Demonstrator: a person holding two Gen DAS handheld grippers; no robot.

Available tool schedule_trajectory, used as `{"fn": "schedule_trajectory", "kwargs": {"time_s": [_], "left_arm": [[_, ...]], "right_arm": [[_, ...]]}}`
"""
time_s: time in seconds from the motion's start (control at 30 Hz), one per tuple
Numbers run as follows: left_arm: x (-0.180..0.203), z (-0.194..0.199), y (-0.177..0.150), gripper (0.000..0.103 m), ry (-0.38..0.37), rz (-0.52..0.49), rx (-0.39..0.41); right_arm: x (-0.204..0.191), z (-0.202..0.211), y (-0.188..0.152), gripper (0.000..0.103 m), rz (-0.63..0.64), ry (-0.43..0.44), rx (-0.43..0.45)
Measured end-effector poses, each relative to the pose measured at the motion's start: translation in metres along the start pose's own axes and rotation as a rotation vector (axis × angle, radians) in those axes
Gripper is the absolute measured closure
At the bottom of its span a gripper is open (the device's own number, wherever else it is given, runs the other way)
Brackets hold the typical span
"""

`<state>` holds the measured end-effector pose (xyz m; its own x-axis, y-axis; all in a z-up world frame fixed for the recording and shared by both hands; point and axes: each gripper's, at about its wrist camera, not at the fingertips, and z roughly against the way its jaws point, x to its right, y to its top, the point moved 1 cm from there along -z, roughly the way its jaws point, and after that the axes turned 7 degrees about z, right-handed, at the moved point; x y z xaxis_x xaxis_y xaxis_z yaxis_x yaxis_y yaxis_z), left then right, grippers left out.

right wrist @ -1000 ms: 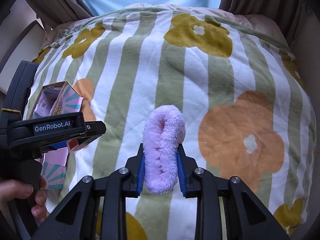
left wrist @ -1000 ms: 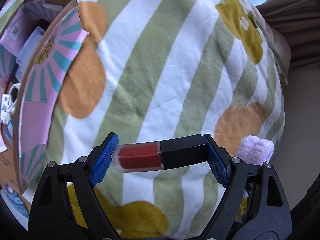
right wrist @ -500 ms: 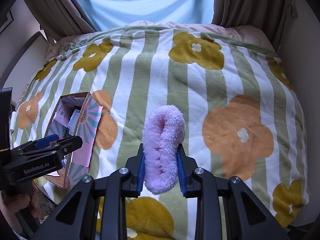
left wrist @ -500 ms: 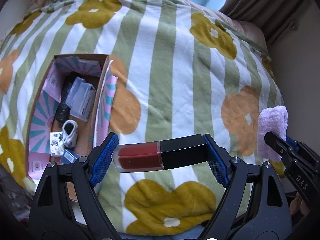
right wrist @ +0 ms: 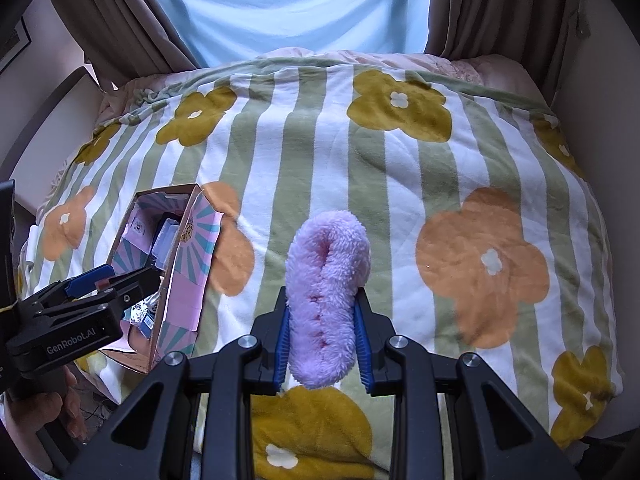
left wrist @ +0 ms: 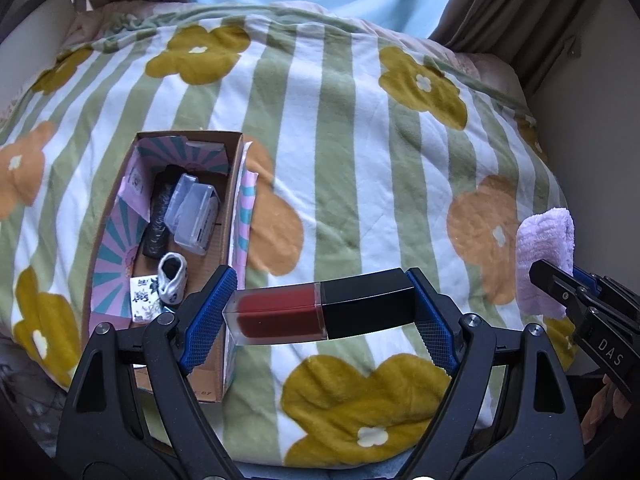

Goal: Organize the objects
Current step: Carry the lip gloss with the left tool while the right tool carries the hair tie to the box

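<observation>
The left gripper [left wrist: 320, 312] pinched a red lip gloss tube [left wrist: 320, 312] endwise beside the open box [left wrist: 230, 184], the right gripper [right wrist: 324, 336] squeezed a pink fluffy cloth [right wrist: 326, 280], and both had risen above the blanket [left wrist: 360, 160].

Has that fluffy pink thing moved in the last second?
Yes. The fluffy pink thing, clamped in the right gripper, rose away from the blanket, which now looks farther below.

**Both tools lifted away from the bed**

The left tool [left wrist: 320, 312] has risen and rolled: the cardboard box [left wrist: 230, 216], formerly cropped at its upper left, now lies whole below-left. The right tool [right wrist: 322, 334] has risen too, blanket [right wrist: 400, 168] receding beneath it.
</observation>
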<state>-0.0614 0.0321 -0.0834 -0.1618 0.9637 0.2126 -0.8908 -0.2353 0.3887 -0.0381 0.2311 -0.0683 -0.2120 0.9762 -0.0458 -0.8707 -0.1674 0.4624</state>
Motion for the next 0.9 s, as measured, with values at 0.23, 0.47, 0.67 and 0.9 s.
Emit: {"fn": "schedule_trajectory", "kwargs": {"time_s": [0.23,0.47,0.67,0.9], "left_arm": [[-0.023,0.013,0.004,0.020,0.018,0.046,0.031],[-0.070,0.025,0.005,0.020,0.072,0.139,0.059],[-0.120,0.031,0.002,0.020,0.128,0.232,0.068],[-0.170,0.021,-0.008,0.020,0.186,0.333,0.036]], "right_arm": [[-0.022,-0.002,0.016,0.077,0.053,0.028,0.011],[-0.067,-0.015,0.040,0.077,0.164,0.087,0.015],[-0.113,-0.036,0.061,0.077,0.274,0.154,-0.002],[-0.167,-0.072,0.087,0.077,0.409,0.221,-0.040]]}}
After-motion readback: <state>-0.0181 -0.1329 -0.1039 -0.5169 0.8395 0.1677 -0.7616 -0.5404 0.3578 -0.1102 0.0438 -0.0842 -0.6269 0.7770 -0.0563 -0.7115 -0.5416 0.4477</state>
